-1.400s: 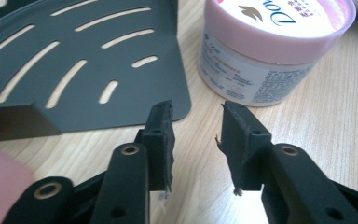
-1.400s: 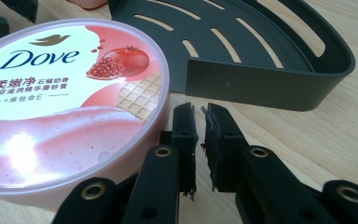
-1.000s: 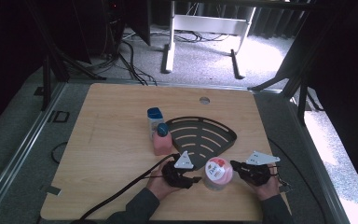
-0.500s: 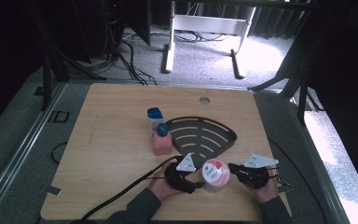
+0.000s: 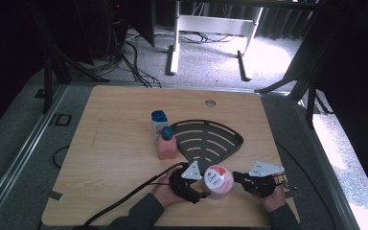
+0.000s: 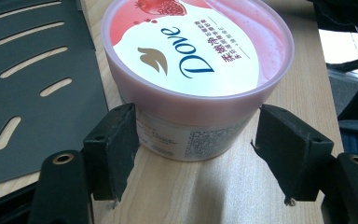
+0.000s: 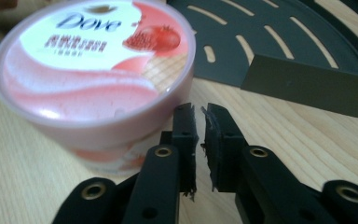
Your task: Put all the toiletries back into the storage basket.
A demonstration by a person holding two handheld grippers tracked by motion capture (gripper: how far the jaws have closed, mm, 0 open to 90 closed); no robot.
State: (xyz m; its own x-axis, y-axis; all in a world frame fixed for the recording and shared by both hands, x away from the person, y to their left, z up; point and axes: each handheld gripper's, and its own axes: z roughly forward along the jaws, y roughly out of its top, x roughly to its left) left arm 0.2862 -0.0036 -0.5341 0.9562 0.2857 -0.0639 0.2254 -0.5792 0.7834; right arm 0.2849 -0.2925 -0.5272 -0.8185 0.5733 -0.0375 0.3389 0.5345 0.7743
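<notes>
Wooden table carries a black slotted tray; at the tray's 6 o'clock stands the pink Dove tub. Left gripper has just been opening, jaws released around the tub. Right gripper, at the tub's 3 o'clock, is clenched empty. Release step; next, likely withdraw without tipping.

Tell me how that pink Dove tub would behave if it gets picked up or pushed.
The Dove tub looks like rigid plastic, so probably stiff. It is squat with a flat base, so it would likely slide rather than tip. Its glossy round wall may slip between fingers.
</notes>
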